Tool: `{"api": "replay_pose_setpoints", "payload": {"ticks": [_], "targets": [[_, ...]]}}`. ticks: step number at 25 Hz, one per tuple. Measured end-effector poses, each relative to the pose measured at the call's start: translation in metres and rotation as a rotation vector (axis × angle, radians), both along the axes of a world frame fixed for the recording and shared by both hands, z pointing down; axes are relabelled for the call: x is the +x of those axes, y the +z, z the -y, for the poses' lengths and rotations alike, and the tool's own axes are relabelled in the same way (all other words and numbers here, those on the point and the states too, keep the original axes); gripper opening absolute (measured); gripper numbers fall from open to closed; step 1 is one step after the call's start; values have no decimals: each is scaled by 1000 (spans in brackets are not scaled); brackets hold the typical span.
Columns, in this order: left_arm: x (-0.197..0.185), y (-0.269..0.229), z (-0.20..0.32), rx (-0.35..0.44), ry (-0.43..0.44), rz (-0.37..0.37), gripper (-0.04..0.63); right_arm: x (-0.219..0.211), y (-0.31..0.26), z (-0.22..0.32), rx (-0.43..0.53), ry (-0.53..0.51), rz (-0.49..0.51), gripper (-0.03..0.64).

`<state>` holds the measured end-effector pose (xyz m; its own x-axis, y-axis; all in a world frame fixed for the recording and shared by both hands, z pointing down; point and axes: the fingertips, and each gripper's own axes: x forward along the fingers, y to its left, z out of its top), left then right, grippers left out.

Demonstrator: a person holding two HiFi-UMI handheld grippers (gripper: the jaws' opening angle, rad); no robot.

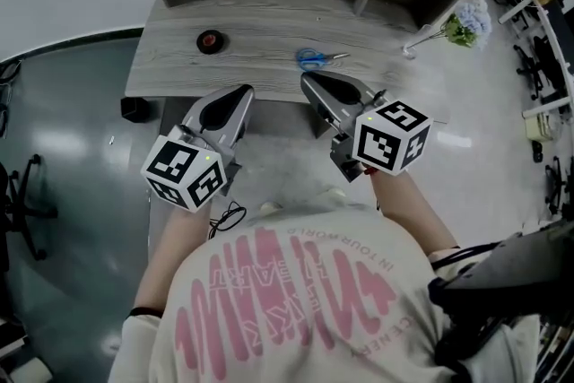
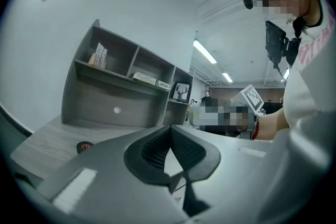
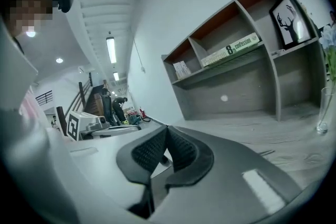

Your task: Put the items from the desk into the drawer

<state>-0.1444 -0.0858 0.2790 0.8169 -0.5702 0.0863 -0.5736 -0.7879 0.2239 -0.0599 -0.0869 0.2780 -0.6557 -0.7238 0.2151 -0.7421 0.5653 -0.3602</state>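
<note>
Two small items wait on the bench (image 1: 179, 67): a dark tape roll (image 1: 211, 40) toward the left and blue-handled scissors (image 1: 316, 58) near the middle, both well apart from the grippers. The left gripper (image 1: 240, 92) and right gripper (image 1: 309, 82) hang just off the bench's near edge, close to the person's chest, each with its fingers pressed together and nothing between them. No open drawer shows in any view, so the likeliest slip is lifting something with nowhere ready to put it. The scissors lie flat and thin; fingers coming down on them could skid or shove them along the wood. A wide reach from the right might clip the glass vase (image 1: 412, 45) of flowers standing beyond them. The tape roll, if tipped onto its rim, could roll away off the edge.
</note>
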Motion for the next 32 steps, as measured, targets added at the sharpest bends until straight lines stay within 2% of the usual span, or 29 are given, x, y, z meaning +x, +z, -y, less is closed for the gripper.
{"api": "replay_pose_setpoints", "payload": {"ticks": [20, 24, 27, 32], "targets": [[-25, 6, 3, 4, -54, 53, 20, -26, 1, 8, -6, -73, -9, 6], [-26, 7, 10, 2, -54, 10, 20, -23, 7, 10, -24, -80, -24, 6], [-27, 10, 18, -2, -74, -4, 20, -20, 16, 20, -49, -89, -28, 6], [-28, 22, 40, -32, -97, 31, 20, -27, 34, 61, -72, -134, -16, 6]]}}
